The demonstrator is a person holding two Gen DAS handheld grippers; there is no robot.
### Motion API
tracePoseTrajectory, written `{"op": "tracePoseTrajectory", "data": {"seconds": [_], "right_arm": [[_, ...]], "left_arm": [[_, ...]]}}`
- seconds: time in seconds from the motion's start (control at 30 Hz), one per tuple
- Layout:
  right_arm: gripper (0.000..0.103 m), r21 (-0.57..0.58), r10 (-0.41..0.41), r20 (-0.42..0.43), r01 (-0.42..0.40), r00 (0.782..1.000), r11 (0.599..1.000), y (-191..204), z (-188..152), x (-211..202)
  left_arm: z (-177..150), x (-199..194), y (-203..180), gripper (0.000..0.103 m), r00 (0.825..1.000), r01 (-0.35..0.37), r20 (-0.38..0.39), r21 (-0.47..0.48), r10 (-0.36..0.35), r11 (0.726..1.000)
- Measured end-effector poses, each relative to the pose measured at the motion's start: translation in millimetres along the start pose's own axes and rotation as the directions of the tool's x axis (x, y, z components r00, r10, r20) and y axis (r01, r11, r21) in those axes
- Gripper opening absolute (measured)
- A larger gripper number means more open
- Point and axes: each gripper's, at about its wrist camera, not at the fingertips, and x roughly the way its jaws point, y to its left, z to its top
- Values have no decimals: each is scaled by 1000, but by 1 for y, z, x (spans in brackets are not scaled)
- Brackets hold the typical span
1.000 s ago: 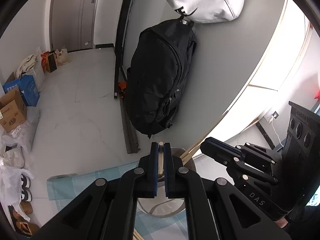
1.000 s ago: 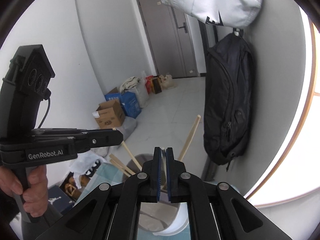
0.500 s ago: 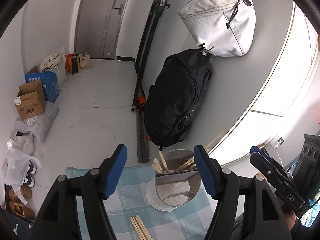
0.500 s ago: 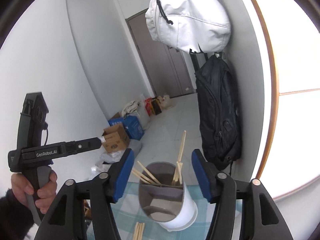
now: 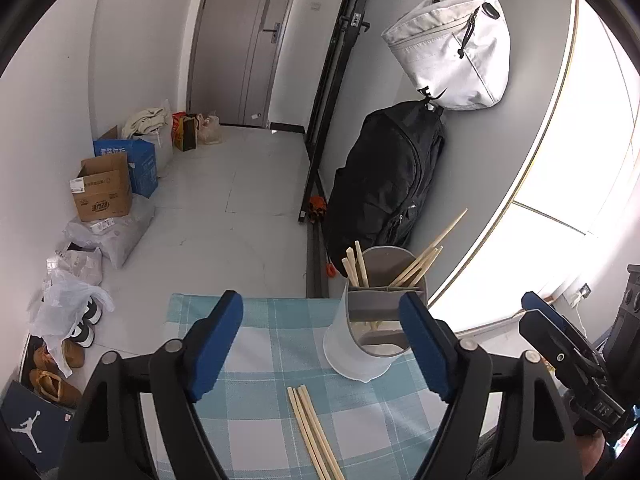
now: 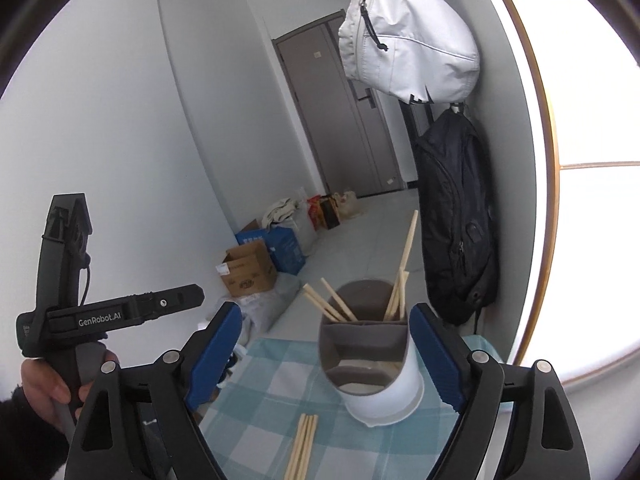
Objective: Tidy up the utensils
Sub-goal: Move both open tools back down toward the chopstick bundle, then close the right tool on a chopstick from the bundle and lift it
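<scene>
Both spread wide and empty, left hand-held gripper point(image 5: 320, 344) and right hand-held gripper point(image 6: 324, 354), above loose chopsticks point(image 5: 314, 432) near the surface's point(image 5: 256, 364) front edge beside the holder point(image 5: 370, 336): probably light, stiff, slippery, best pinched mid-length.
</scene>
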Motion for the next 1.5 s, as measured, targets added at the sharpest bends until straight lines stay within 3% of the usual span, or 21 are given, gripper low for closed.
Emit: {"op": "tracePoseTrajectory", "data": {"seconds": [0.3,0.5,0.6,0.67,0.73,0.9,1.03,1.13,1.27,1.43,1.5], "right_arm": [[93,-94,1,-69,-8,998,995,22,-45,10],[89,-181,-32,-224,-10,974,983,33,-84,41],[65,-173,-43,-344,-18,938,985,31,-100,70],[47,-156,-63,-432,-6,900,988,27,-109,92],[32,-133,-62,-484,-3,873,991,24,-115,111],[33,-153,-125,-586,42,801,987,23,-131,155],[33,-202,-166,-622,48,766,978,32,-141,178],[32,-258,-219,-627,66,747,964,35,-148,191],[32,-254,-228,-652,74,723,964,32,-154,205],[32,-290,-248,-648,68,720,955,39,-156,207],[31,-316,-270,-658,68,703,946,43,-158,212]], "left_arm": [[-53,14,24,83,998,-64,-25,-62,63,996],[-84,38,49,83,990,-129,-67,-95,123,987],[-90,44,62,83,989,-131,-80,-114,122,985],[-93,46,68,83,985,-161,-79,-119,152,980],[-94,52,77,83,987,-139,-105,-144,124,980],[-103,60,96,83,982,-144,-148,-190,116,971],[-105,63,108,83,980,-134,-173,-233,94,963],[-103,62,112,83,981,-140,-168,-244,101,960],[-102,61,119,83,981,-140,-165,-261,99,955],[-102,63,125,83,981,-138,-171,-269,93,953],[-101,63,127,83,981,-131,-174,-277,84,952]]}}
